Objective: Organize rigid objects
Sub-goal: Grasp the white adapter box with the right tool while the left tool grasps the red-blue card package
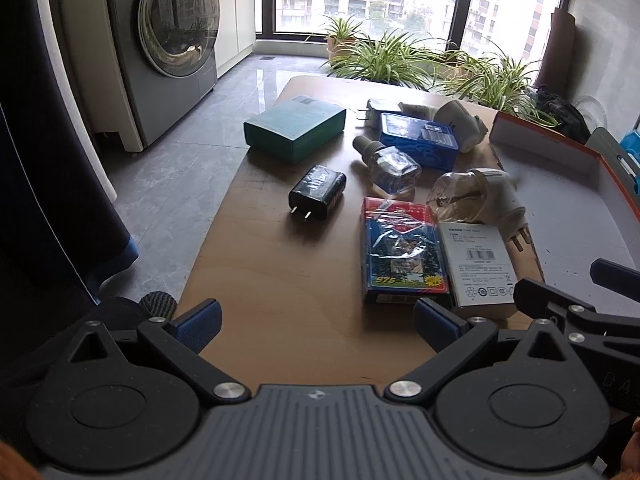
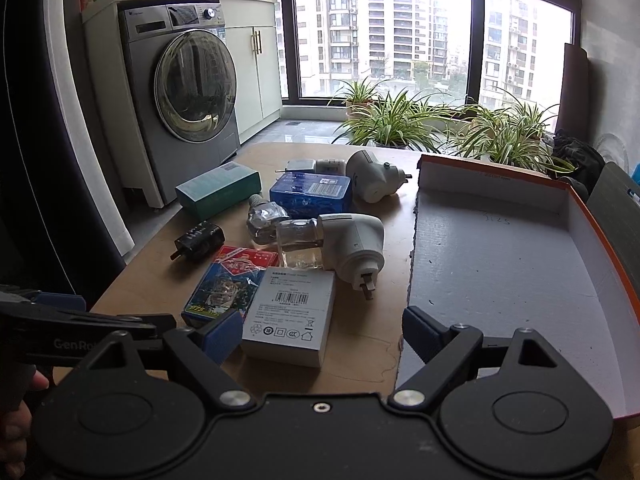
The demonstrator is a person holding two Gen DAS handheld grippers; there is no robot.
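Note:
Rigid items lie scattered on a wooden table: a teal box, a black plug adapter, a clear bottle, a blue tin, a red-and-blue card box, a white labelled box and white plug-in devices. An orange-rimmed shallow box lies at the right, nothing in it. My left gripper is open above the near table edge. My right gripper is open, its left fingertip beside the white labelled box.
A washing machine stands left of the table on a tiled floor. Potted plants line the window behind. A dark curtain hangs at the left. A hand shows at the lower left of the right wrist view.

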